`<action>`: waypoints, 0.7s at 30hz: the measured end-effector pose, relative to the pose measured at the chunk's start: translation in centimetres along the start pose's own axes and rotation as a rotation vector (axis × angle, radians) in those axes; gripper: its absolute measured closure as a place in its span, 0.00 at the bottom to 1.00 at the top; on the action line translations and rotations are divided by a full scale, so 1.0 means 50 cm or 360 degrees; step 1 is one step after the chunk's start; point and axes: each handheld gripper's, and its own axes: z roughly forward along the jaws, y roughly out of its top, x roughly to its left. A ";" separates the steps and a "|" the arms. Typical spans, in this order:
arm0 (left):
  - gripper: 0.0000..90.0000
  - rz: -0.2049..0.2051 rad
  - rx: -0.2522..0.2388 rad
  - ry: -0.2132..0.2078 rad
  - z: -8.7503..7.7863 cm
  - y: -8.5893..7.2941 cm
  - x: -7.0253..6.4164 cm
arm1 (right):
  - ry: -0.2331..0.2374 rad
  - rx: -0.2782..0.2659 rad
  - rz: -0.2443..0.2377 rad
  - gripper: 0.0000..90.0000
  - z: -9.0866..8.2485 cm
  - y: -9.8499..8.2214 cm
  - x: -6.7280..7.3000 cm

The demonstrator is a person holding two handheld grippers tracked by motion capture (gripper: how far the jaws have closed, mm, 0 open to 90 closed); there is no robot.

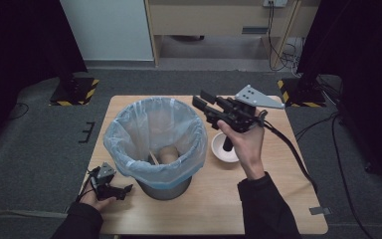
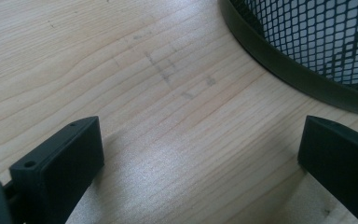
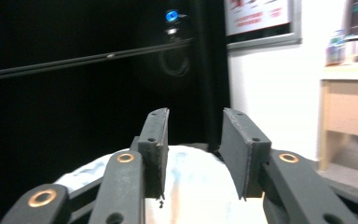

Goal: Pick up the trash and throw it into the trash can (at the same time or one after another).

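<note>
A mesh waste bin lined with a pale blue plastic bag [image 1: 186,154] stands at the table's middle. Inside it lie a tan lump [image 1: 168,155] and a thin wooden stick. My right gripper [image 1: 199,98] is held level above the bin's right rim, jaws pointing left and apart with nothing between them; in the right gripper view the right gripper [image 3: 193,149] hovers over the bag [image 3: 191,191]. My left gripper [image 1: 126,192] rests low at the front left, beside the bin's foot. In the left gripper view the left gripper [image 2: 200,140] stands wide open over bare wood, near the bin's dark base ring [image 2: 279,70].
A small white bowl [image 1: 219,149] sits on the wooden table [image 1: 219,209] right of the bin, partly under my right hand. Cables trail off the table's right side. Dark curtains and stand feet flank the table; grey carpet surrounds it.
</note>
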 end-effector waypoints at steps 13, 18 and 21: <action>0.00 0.0000 0.0001 0.0000 0.000 0.000 0.000 | -0.0311 0.0086 0.0015 0.52 -0.102 -0.065 -0.129; 0.00 -0.0001 0.0000 0.0001 0.000 0.000 0.000 | -0.0423 0.0178 0.0039 0.48 -0.122 -0.121 -0.175; 0.00 0.0000 0.0000 0.0001 0.000 0.000 0.000 | -0.0484 0.0226 0.0068 0.45 -0.129 -0.159 -0.202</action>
